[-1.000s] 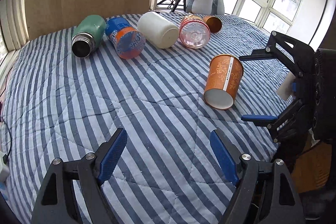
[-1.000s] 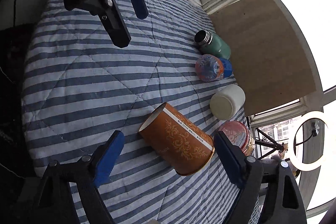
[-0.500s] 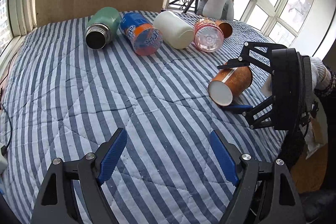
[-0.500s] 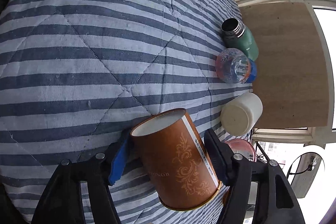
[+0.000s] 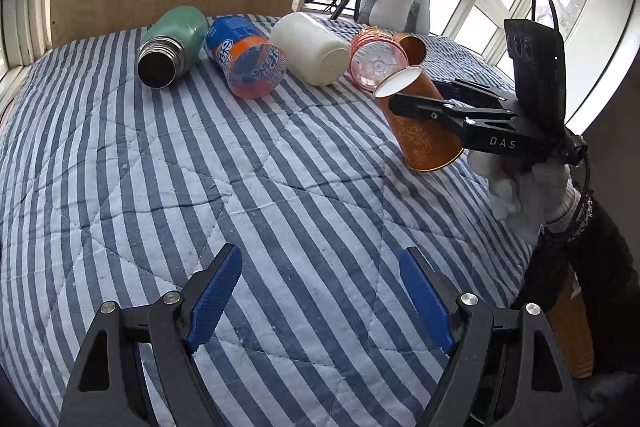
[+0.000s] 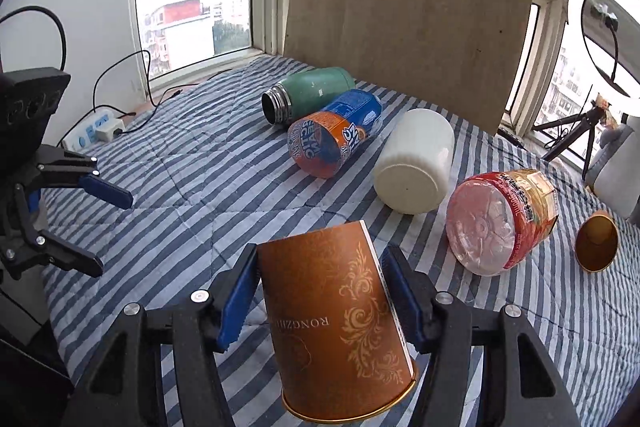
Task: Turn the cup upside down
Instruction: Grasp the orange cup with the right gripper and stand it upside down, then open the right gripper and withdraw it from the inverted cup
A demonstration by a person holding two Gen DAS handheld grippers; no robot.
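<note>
My right gripper (image 6: 320,291) is shut on the orange paper cup (image 6: 340,331) with gold ornaments and holds it lifted above the striped bedspread (image 6: 208,187). The cup is tilted, its white base up and away, its wide rim down and toward the camera. In the left wrist view the same cup (image 5: 420,131) hangs at the right, clamped by the right gripper (image 5: 424,99). My left gripper (image 5: 320,291) is open and empty, low over the near part of the bedspread (image 5: 200,167).
Lying in a row at the back: a green steel flask (image 5: 172,43), a blue-orange bottle (image 5: 248,63), a white jar (image 5: 312,47), a pink-red plastic jar (image 5: 378,61), a small orange cup (image 5: 410,47). A power strip (image 6: 96,127) lies at the left edge.
The right gripper has closed on the orange cup, lifted it off the bedspread and turned it from lying on its side to rim-down, base-up. The left gripper stayed open.
</note>
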